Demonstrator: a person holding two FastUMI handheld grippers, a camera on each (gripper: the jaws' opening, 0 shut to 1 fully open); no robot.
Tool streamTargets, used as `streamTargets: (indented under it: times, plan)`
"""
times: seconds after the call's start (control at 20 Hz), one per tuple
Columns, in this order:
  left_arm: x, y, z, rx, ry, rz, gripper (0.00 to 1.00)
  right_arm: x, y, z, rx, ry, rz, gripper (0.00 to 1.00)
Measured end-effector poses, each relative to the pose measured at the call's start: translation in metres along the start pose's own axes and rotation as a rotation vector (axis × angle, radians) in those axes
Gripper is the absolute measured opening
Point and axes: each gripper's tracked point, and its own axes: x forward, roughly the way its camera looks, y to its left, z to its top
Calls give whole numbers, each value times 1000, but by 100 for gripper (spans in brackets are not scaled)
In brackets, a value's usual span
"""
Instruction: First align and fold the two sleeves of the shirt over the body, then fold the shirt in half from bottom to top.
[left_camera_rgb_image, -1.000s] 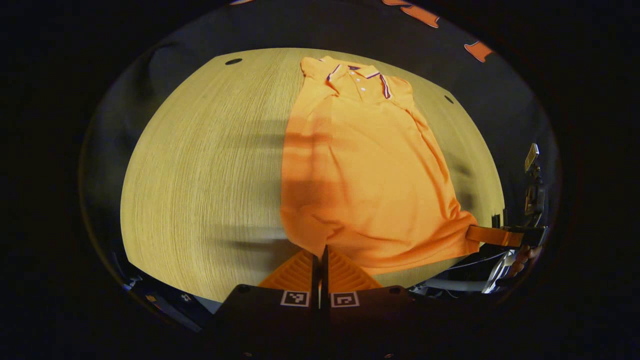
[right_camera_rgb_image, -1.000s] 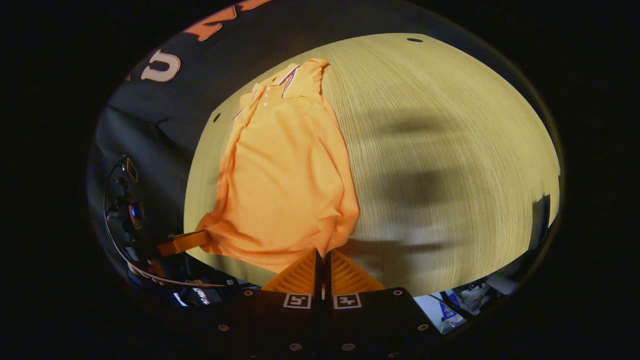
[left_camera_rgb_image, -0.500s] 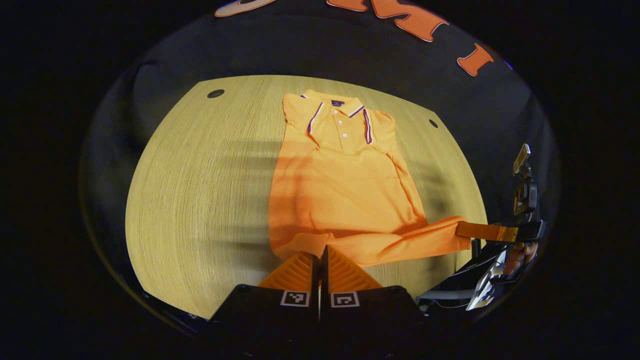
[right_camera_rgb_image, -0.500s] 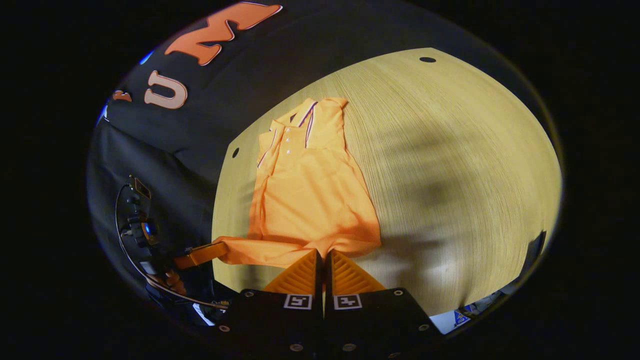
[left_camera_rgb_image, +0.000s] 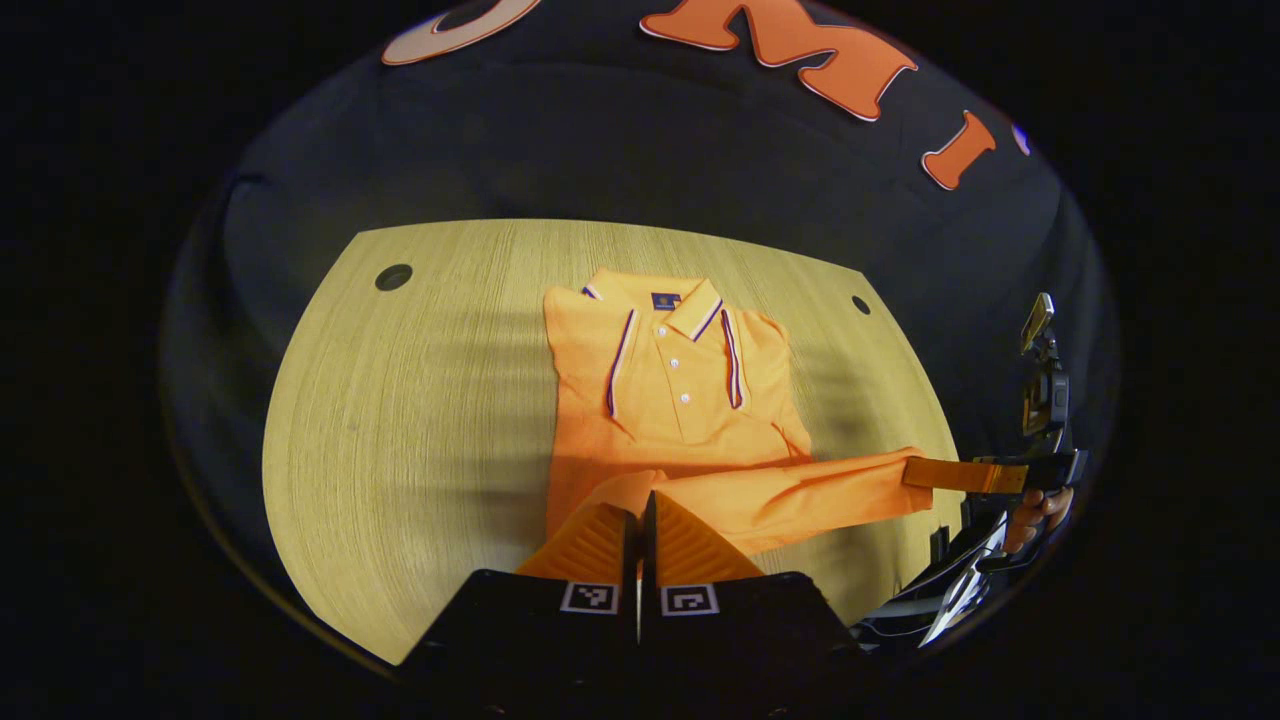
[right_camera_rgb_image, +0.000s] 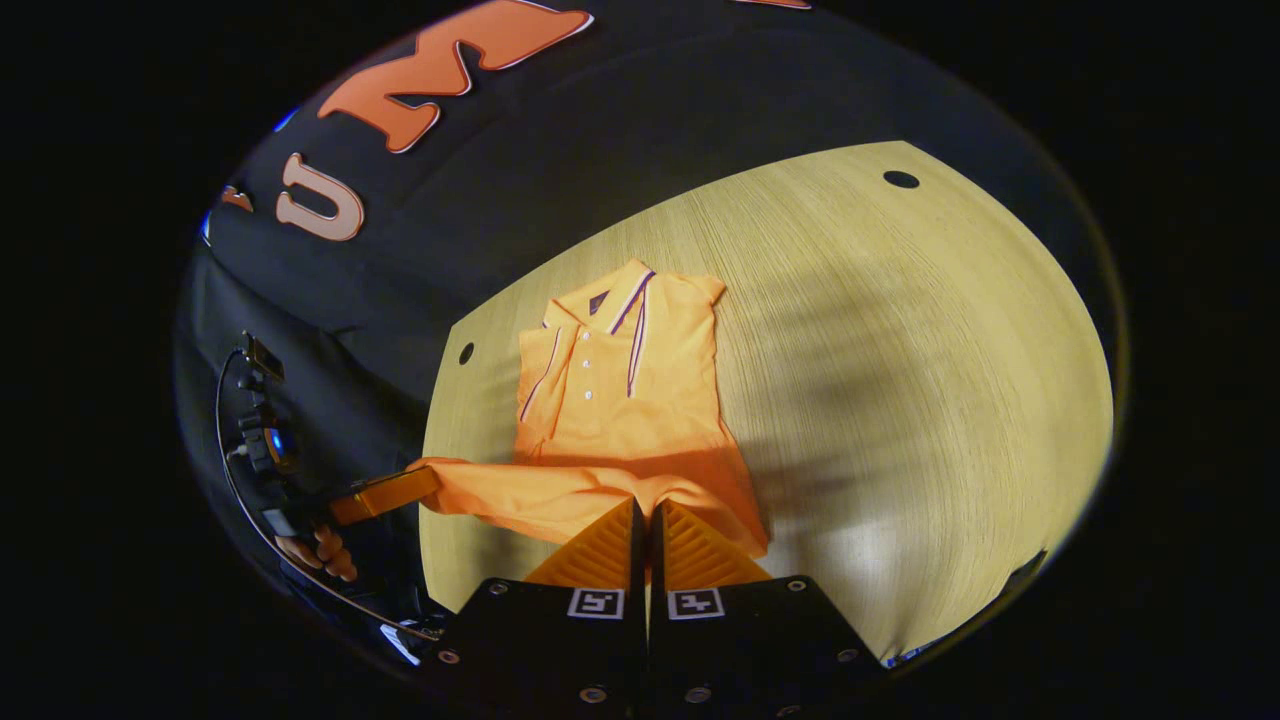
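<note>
I am lifting the bottom hem of the orange polo shirt with striped collar (left_camera_rgb_image: 668, 385) and carrying it toward that collar, so the final bottom-to-top fold is under way. A second ago the shirt was lying long on the pale wood-grain tabletop (left_camera_rgb_image: 420, 420); now much less of its body is showing past the raised hem, and the sleeves look already tucked in. My left hand-held gripper (left_camera_rgb_image: 640, 515) is pinching one hem corner with its fingers pressed together on the cloth, and my right hand-held gripper (right_camera_rgb_image: 645, 520) is pinching the other corner likewise. The hem is stretching level between them, so I am judging the fold roughly halfway over.
</note>
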Motion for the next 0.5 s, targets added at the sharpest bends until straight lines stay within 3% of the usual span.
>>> streamTargets:
  times: [0.5]
  plan:
    - [83,41,88,19,-10,-14,1,69,1,96,25,5,-51,2]
